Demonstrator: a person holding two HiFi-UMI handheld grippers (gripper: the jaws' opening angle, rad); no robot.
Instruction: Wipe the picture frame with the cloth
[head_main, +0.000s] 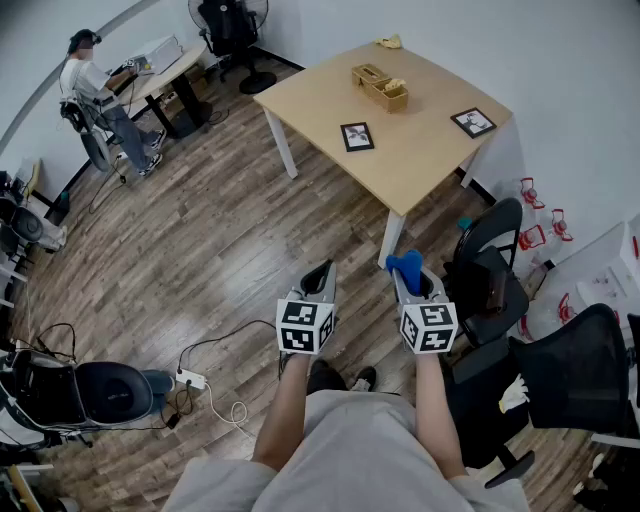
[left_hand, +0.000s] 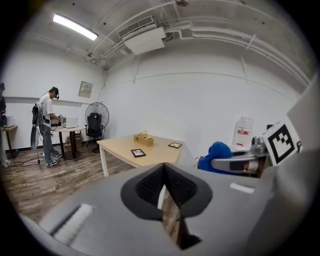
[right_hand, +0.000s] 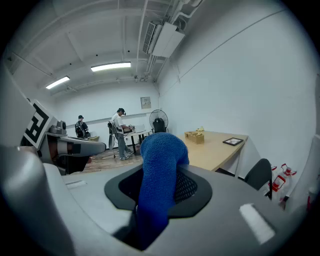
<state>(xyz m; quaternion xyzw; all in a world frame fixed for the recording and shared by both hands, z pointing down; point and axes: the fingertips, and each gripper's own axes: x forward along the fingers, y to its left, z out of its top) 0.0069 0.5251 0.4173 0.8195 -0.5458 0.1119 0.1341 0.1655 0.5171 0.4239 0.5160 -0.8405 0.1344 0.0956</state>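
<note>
Two small black picture frames lie on the light wooden table (head_main: 420, 160) well ahead of me: one near its front edge (head_main: 357, 136), another at the right corner (head_main: 473, 122). Both also show in the left gripper view, the near picture frame (left_hand: 138, 153) and the far one (left_hand: 175, 145). My right gripper (head_main: 405, 278) is shut on a blue cloth (head_main: 405, 264), which bulges up between the jaws (right_hand: 159, 165). My left gripper (head_main: 321, 272) is shut and holds nothing (left_hand: 165, 189). Both grippers hover over the wood floor, short of the table.
A wooden box (head_main: 379, 87) and a yellow item (head_main: 389, 42) sit on the table. Black office chairs (head_main: 492, 268) stand close at my right. A power strip with cables (head_main: 190, 380) lies on the floor at my left. A person (head_main: 95, 85) works at a far desk.
</note>
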